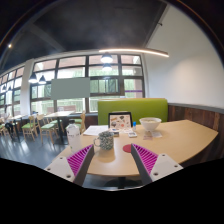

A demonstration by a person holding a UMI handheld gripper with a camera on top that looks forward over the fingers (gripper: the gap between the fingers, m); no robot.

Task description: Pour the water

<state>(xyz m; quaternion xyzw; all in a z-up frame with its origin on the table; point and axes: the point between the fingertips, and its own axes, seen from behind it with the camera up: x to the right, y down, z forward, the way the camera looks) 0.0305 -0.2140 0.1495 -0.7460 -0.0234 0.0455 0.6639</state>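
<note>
Tool [112, 158] hangs released, fingers spread with nothing between them, low over the desk [180, 135]. Just ahead and slightly left stands a patterned mug [105, 140]; beyond to the right sits a white bowl [150, 125], contents hidden in both. A crooked approach could knock the mug over, I reckon, before any pouring.

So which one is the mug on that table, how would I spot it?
Find the round wooden table in front of the green sofa. The mug stands near its front edge, just ahead of the open tongs, roughly in line with the gap between them. Unlike the wide white bowl further back, it is small, upright and dark-patterned.
</note>
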